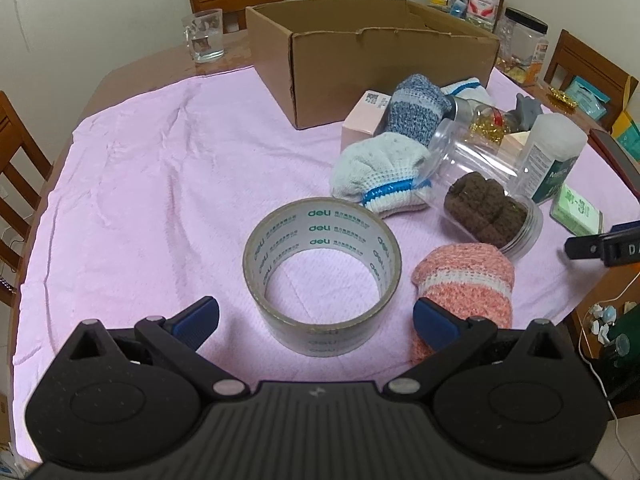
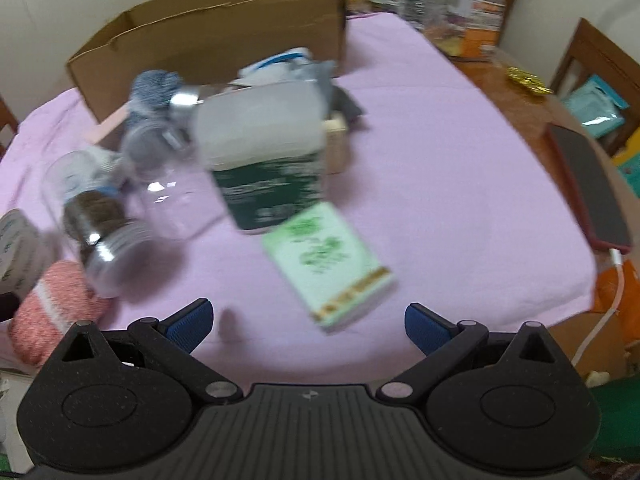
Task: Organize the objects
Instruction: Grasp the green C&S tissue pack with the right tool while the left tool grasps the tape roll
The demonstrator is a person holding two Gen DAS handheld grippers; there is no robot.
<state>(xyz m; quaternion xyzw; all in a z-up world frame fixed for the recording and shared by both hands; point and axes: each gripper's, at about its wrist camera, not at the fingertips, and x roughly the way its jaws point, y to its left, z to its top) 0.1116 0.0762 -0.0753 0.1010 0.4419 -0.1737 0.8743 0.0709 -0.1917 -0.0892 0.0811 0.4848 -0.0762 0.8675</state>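
- Left wrist view: the left gripper (image 1: 316, 320) has its blue-padded fingers (image 1: 198, 320) spread wide, holding nothing; the tape roll (image 1: 322, 276) stands on the pink cloth (image 1: 152, 184) between them, slightly ahead, touching neither pad.
- "deli" is printed in green, repeated around the roll's inner core.
- Just right of the roll lies a pink striped sock (image 1: 466, 284), against the right pad; beyond it lie a clear jar (image 1: 494, 216) holding brown knit, a pale sock with a blue band (image 1: 378, 176) and a blue-grey sock (image 1: 418, 110).
- Only this view shows the glass mug (image 1: 203, 36) by the far left corner of the open cardboard box (image 1: 368, 68), and the broad bare cloth left of the roll.
- The right gripper's dark tip (image 1: 600, 244) enters at the right edge.
- Right wrist view, blurred: the right gripper (image 2: 308, 324) is also spread wide and empty, above a pale green carton (image 2: 332, 264) whose print cannot be read.
- Behind it stands a white bottle with a dark green label (image 2: 264, 152), lettering unreadable.
- Only here, a phone (image 2: 588, 188) lies at the table's right edge, with open cloth between it and the carton.
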